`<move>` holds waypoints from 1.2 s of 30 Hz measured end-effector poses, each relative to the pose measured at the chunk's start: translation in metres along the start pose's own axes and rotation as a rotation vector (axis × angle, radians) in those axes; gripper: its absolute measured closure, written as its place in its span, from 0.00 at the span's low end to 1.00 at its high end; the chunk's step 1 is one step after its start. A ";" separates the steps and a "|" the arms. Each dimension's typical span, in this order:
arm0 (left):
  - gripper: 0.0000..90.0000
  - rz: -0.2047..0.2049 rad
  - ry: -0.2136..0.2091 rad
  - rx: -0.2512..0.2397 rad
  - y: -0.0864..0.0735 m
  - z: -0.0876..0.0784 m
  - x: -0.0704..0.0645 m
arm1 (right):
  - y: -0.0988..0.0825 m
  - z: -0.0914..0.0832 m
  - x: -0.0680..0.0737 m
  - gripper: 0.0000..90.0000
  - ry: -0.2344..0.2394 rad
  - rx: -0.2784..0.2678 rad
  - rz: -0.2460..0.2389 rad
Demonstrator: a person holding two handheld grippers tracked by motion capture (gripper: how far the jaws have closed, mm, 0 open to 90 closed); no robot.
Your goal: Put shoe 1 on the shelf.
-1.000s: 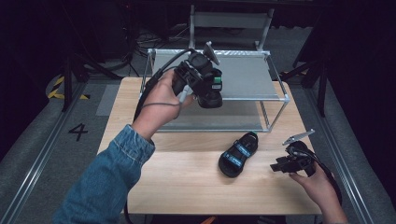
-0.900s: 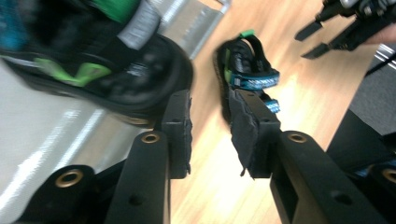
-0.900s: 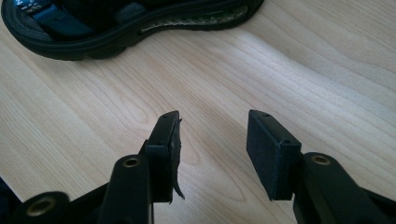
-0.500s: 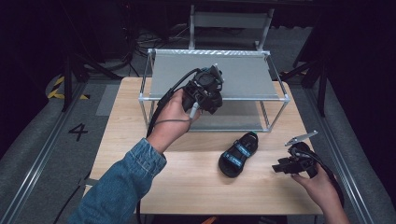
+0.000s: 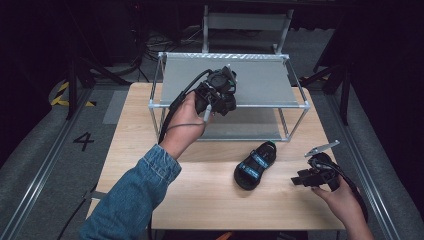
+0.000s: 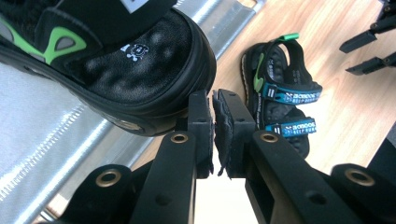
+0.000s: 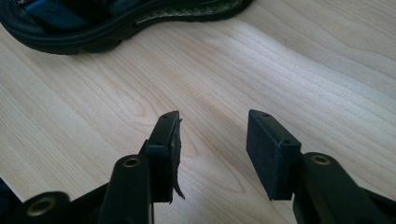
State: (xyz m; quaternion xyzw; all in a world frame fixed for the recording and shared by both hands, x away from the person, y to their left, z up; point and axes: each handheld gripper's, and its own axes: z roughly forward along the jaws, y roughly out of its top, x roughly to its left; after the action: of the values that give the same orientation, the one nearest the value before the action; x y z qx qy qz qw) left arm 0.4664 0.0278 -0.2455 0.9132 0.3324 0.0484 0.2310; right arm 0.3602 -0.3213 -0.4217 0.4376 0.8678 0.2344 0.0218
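A black sandal with green trim (image 6: 116, 70) hangs at the front edge of the metal rack's top shelf (image 5: 260, 80). My left gripper (image 5: 221, 94) is shut on its edge, and its jaws (image 6: 215, 100) are pressed together right at the sole rim. A second black sandal with blue straps (image 5: 256, 164) lies on the wooden table (image 5: 200, 200) in front of the rack, and I also see it as sandal (image 6: 280, 98) and sandal (image 7: 93, 23). My right gripper (image 5: 301, 180) hovers low over the table to that sandal's right, open with nothing between its jaws (image 7: 212, 128).
The rack has a lower shelf (image 5: 250, 127) and thin corner posts standing on the table's back half. A folding chair (image 5: 245, 22) stands behind the table. Bare wood lies in front of and to the left of the sandal.
My left hand has turned and shifted slightly right along the rack's front edge with the sandal in its gripper. The right gripper has hardly moved.
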 end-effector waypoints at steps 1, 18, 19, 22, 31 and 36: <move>0.94 0.000 0.000 0.000 0.000 0.000 0.000 | 0.000 0.000 0.000 0.61 0.000 0.000 0.000; 0.92 -0.067 0.025 0.019 0.014 0.016 0.031 | -0.001 0.001 -0.001 0.61 0.000 0.002 0.004; 0.92 -0.073 0.022 0.017 0.015 0.016 0.033 | -0.001 0.001 -0.001 0.61 0.000 0.002 0.004; 0.92 -0.088 0.020 0.009 0.016 0.019 0.036 | 0.000 0.001 -0.001 0.61 -0.001 0.002 0.001; 0.69 -0.073 -0.011 -0.017 0.009 0.007 0.022 | 0.000 0.000 0.000 0.61 0.001 -0.001 0.001; 0.65 -0.046 0.006 -0.055 -0.009 -0.016 0.010 | 0.005 0.001 0.003 0.61 -0.003 0.000 -0.016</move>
State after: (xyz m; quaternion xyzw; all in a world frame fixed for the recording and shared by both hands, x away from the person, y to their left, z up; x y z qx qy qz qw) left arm 0.4647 0.0465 -0.2363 0.8985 0.3524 0.0548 0.2560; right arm 0.3617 -0.3161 -0.4197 0.4311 0.8712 0.2337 0.0248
